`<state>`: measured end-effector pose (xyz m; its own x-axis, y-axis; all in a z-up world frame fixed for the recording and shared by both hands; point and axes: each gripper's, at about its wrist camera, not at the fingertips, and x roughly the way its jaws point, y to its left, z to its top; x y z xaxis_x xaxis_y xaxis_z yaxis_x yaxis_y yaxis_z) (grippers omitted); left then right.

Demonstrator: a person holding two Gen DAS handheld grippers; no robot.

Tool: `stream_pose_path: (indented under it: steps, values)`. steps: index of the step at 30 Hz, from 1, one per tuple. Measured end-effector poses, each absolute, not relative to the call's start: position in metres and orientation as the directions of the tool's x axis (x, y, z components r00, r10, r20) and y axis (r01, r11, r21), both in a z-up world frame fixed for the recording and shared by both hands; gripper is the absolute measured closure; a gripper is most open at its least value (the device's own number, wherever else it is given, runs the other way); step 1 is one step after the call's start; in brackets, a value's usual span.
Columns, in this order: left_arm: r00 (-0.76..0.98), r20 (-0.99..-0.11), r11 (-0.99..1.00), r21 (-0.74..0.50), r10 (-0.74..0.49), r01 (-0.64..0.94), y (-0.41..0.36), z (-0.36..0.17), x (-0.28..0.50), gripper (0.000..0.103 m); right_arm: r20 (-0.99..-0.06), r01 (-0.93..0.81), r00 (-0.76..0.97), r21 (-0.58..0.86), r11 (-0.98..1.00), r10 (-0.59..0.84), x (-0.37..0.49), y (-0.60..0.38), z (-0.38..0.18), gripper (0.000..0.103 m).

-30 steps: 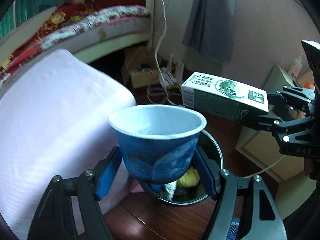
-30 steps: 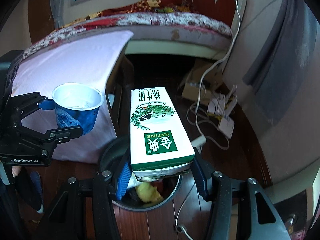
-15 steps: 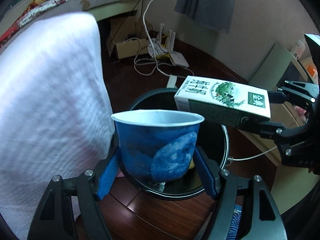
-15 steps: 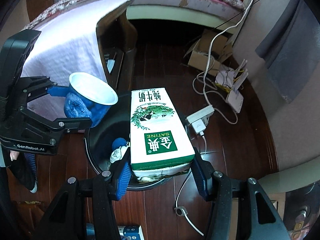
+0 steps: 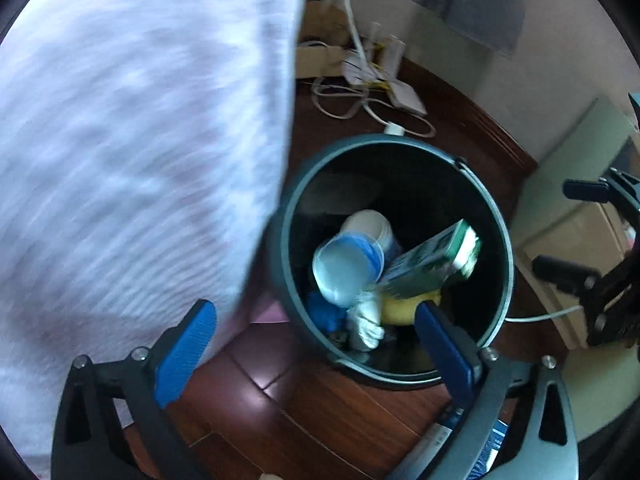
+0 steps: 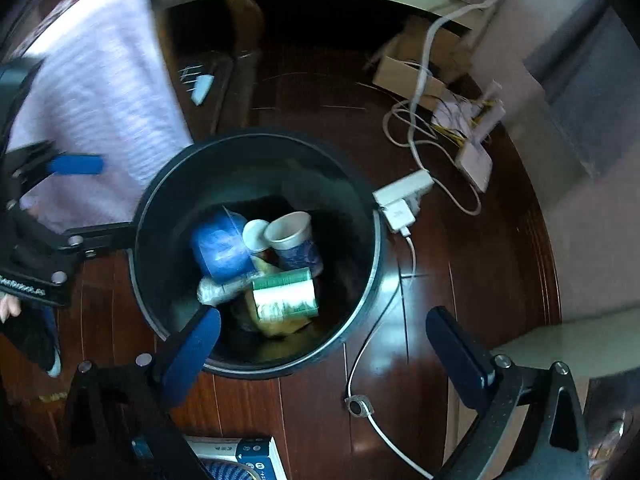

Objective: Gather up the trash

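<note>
Lying tilted in the bin (image 5: pixel 496 216): blue cup (image 5: pixel 344 268), green carton (image 5: pixel 432 264)

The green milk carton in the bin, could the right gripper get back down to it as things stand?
Probably yes. The right gripper hangs open over the bin, and the milk carton lies on top of the trash, uncovered.

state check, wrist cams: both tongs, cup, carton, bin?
left tongs: open, jaws have just opened, nothing between them
right tongs: open, jaws have just opened, nothing between them
blue cup: inside the bin, tipped on its side
milk carton: inside the bin, tilted, on the other trash
trash bin: upright on the floor, no lid, partly filled
</note>
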<state>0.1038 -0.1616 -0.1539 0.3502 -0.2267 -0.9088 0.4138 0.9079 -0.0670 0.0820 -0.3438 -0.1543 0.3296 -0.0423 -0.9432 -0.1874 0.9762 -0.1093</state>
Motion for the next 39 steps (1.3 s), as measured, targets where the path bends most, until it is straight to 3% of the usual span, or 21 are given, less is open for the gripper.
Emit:
stream_pose_path:
  steps: [19, 39]
  values:
    - [0.461, -0.861, 0.93, -0.037, -0.216, 0.366, -0.143, -0.104, 0.087, 0.002, -0.915, -0.221, 0.403, -0.106, 0.969, -0.008, 0.085, -0.312, -0.12, 0.0]
    - [0.628, -0.757, 0.955, 0.017, -0.181, 0.296, -0.082, -0.009, 0.029, 0.002, -0.813, -0.169, 0.579, -0.044, 0.985, 0.064, 0.025, -0.256, 0.001, 0.0]
